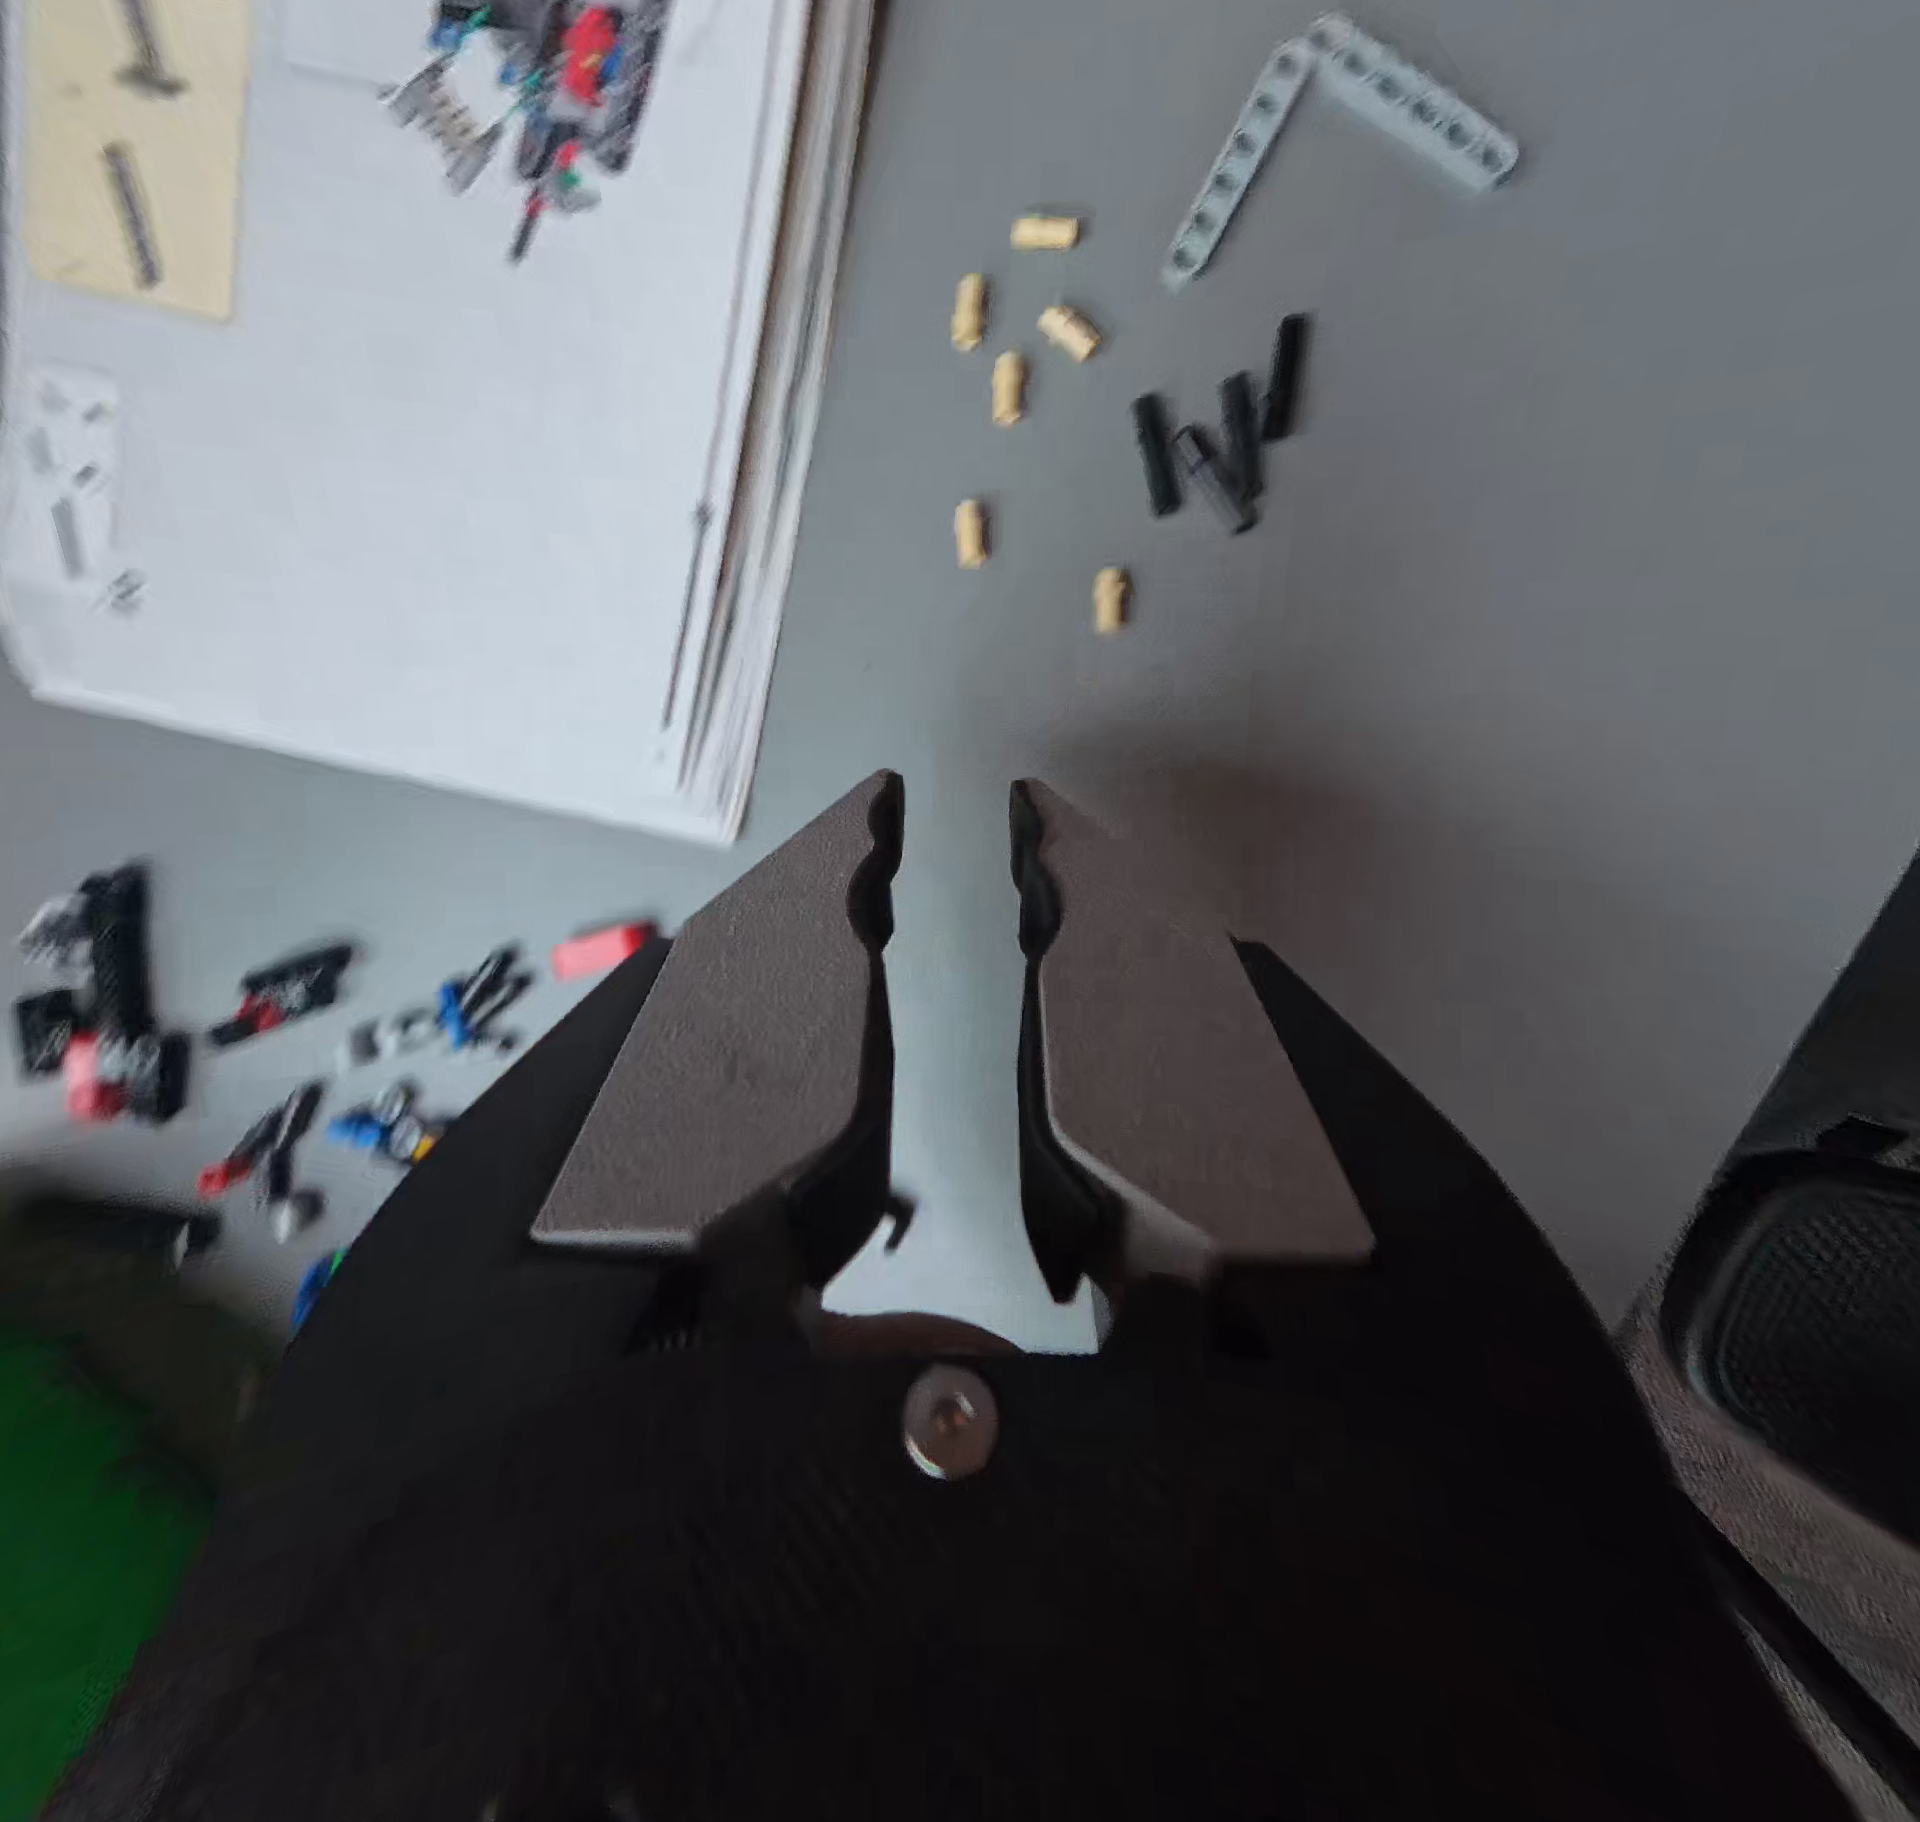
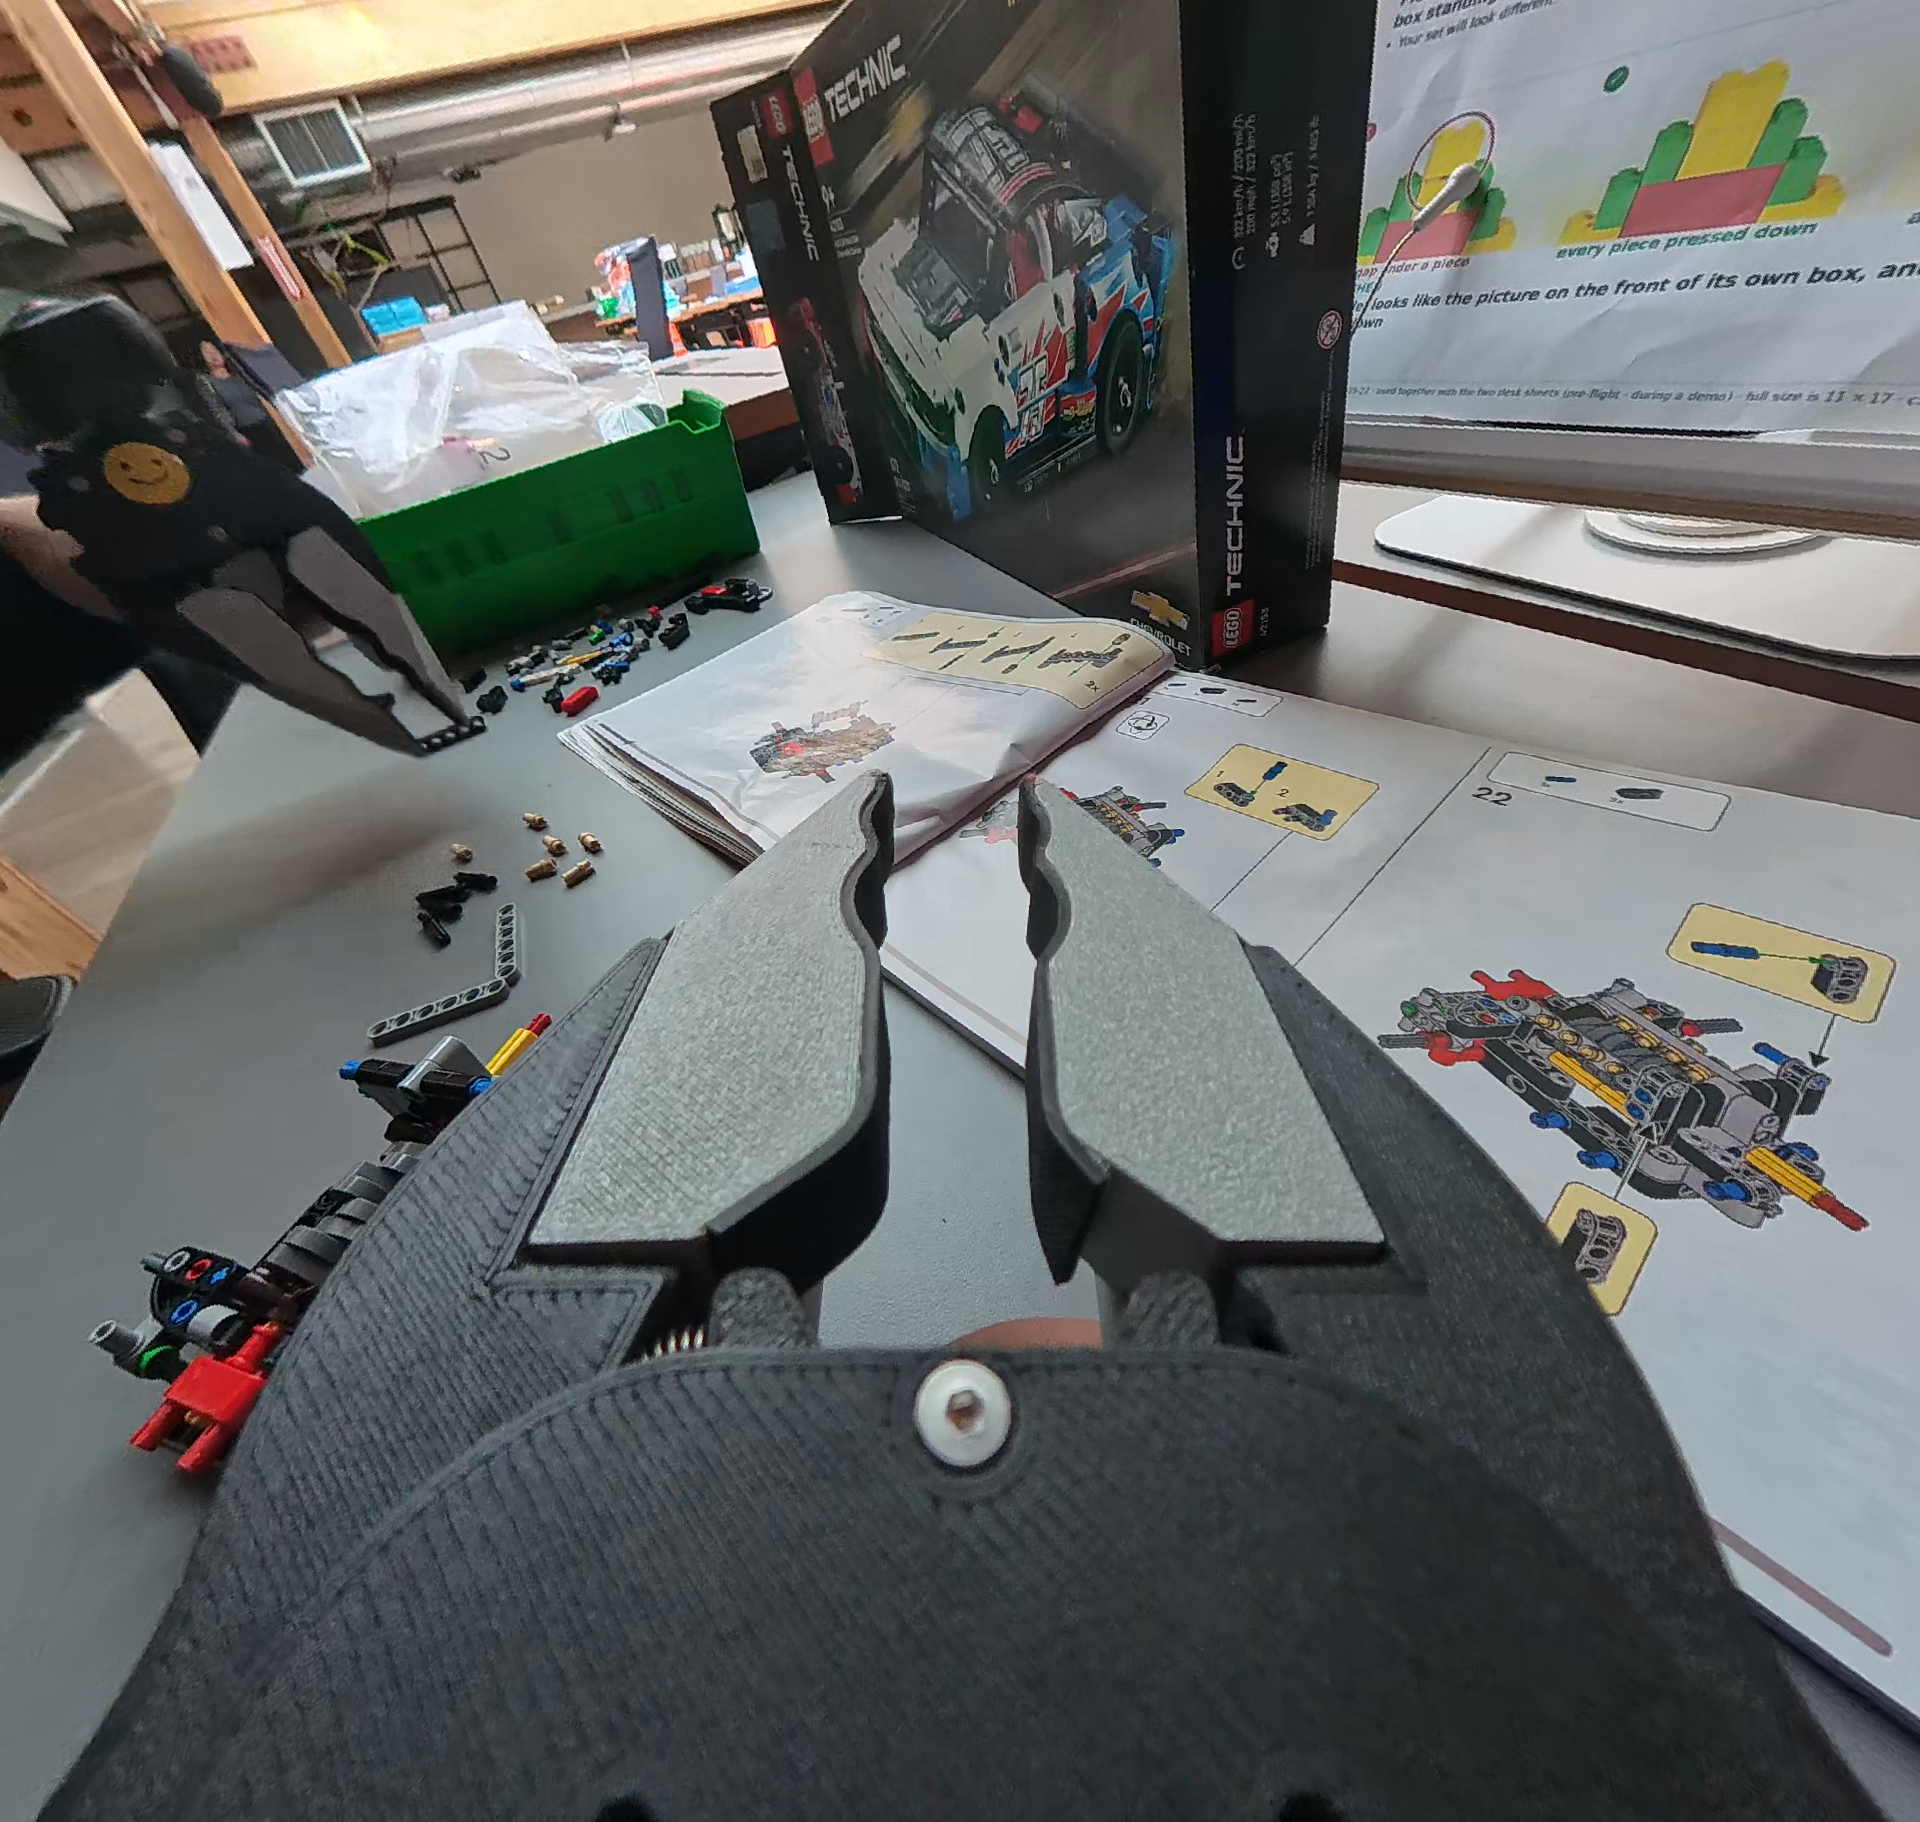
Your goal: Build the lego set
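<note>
Hovering above the grey tabletop [image 1: 1455, 629], the left gripper [image 1: 956, 785] has its jaws slightly apart and empty, near tan pins [image 1: 1003, 385]. The right gripper [image 2: 956, 785], likewise apart and empty, hangs over the open instruction booklet [image 2: 1455, 889].

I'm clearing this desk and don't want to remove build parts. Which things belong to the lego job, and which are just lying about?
Belongs to the job:
- tan pins
- short black pins
- grey angled holed beam
- mixed loose pieces
- part-built assembly
- open instruction booklet

Just lying about:
- green plastic bin
- upright car box
- white monitor stand
</note>
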A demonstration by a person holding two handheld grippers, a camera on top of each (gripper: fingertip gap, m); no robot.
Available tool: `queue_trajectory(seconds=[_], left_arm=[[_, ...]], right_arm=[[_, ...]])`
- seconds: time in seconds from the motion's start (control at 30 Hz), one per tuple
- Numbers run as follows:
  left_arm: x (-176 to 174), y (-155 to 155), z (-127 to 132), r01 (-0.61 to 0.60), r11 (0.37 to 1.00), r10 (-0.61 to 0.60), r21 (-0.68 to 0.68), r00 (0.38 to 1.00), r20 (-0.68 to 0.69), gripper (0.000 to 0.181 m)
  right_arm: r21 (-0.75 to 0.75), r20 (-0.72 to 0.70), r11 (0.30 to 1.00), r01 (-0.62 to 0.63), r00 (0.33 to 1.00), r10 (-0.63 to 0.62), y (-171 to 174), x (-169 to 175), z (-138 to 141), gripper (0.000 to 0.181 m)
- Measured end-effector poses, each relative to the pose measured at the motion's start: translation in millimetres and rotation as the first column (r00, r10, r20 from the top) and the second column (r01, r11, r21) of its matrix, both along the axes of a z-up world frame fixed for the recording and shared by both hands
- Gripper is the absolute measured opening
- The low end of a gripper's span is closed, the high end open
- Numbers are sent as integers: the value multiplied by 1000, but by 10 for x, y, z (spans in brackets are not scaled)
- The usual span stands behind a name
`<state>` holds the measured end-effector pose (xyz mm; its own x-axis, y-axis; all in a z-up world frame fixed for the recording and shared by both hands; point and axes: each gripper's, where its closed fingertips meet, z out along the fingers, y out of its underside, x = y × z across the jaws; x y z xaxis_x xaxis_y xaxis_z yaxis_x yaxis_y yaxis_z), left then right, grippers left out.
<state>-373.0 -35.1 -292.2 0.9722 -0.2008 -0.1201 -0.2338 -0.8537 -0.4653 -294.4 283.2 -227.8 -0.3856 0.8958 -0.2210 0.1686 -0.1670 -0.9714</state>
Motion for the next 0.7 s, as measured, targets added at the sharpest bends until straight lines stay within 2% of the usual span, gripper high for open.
queue_trajectory(seconds=[0.03,0.1,0.2,0.27,0.33,0.47,0.7], left_arm=[[-162,-170,78,-67,998,68,22,997,-43,17],[-518,-551,219,-229,971,234,63,968,-90,12],[-1012,-1002,342,-490,866,499,103,860,-103,5],[-1189,-1176,278,-577,814,581,71,804,-128,3],[-1244,-1288,120,-587,810,577,-16,800,-166,2],[-1345,-1338,-78,-584,806,558,-95,804,-206,6],[-1371,-1327,-201,-494,853,454,-171,862,-225,14]], right_arm=[[-2,2,1000,1,1000,-1,3,-2,-2,20],[-4,13,1000,-4,1000,4,-3,-10,-16,20],[-11,23,1000,-20,1000,21,-36,-25,-27,21],[-4,28,1000,-24,999,24,-52,-31,-35,21],[1,22,1000,-18,1000,18,-48,-28,-29,21],[-15,6,1000,1,1000,-1,-8,-19,-3,21],[-29,8,1000,-5,1000,5,-3,-16,0,21]])
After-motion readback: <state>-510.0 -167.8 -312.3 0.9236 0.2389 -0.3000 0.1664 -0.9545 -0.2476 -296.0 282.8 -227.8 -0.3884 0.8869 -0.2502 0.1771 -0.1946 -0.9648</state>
